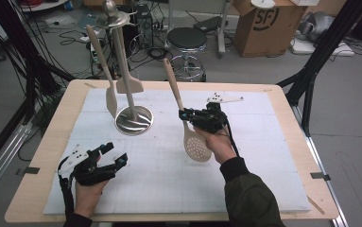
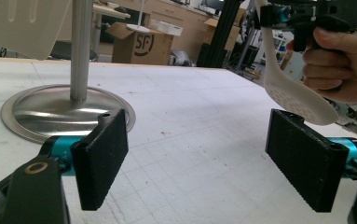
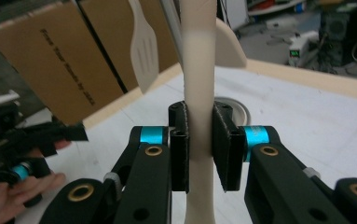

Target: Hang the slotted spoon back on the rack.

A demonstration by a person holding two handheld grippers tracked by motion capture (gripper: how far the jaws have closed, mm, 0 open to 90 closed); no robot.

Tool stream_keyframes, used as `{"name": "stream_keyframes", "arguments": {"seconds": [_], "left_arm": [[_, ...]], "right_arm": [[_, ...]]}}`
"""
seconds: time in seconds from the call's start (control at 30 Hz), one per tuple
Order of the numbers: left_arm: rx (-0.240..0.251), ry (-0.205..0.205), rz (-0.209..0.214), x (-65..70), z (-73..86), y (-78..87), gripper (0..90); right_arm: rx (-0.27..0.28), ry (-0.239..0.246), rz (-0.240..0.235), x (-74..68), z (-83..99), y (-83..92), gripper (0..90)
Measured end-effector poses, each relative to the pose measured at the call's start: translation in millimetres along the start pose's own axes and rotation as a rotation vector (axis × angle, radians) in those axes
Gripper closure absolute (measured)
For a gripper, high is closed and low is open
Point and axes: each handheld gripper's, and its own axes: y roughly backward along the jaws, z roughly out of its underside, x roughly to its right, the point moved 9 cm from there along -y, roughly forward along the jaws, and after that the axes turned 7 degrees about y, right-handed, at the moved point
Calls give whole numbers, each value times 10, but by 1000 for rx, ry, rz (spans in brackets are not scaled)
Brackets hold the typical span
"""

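My right gripper [image 1: 184, 115] clamps the slotted spoon [image 1: 195, 145] handle above the white foam mat [image 1: 245, 165]; my left gripper [image 1: 114, 153] rests open, steel stand [image 1: 133, 119] ahead, cardboard box [image 1: 263, 23] beyond the table

box beyond worktop, high view: cardboard box [image 1: 263, 26] with "SF" in a round logo on its side
same box, left gripper view: cardboard box [image 2: 141, 44], "SF" logo readable again
brown panel, right gripper view: cardboard panel [image 3: 50, 60] with 1 line of small black print, too blurred to read for sure
other text: none readable
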Motion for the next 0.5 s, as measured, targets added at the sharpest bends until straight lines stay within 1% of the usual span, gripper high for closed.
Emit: {"name": "stream_keyframes", "arguments": {"seconds": [0.13,0.2,0.23,0.27,0.3,0.33,0.5], "left_arm": [[1,-3,0,0,-5,0,216],[3,2,0,-1,-8,1,216],[5,3,1,-2,-11,2,216],[5,1,-1,-6,-13,5,216],[6,4,-2,-9,-14,8,216],[7,7,-1,-7,-15,10,216],[6,4,5,4,-15,9,216]], "right_arm": [[48,31,1,-54,-91,-24,791],[68,42,-4,-76,-133,-44,791],[78,41,-10,-87,-149,-54,791],[87,33,-28,-97,-158,-68,791],[93,19,-33,-104,-163,-80,791],[99,22,-25,-102,-166,-90,791],[146,38,-28,-137,-225,-136,790]]}}
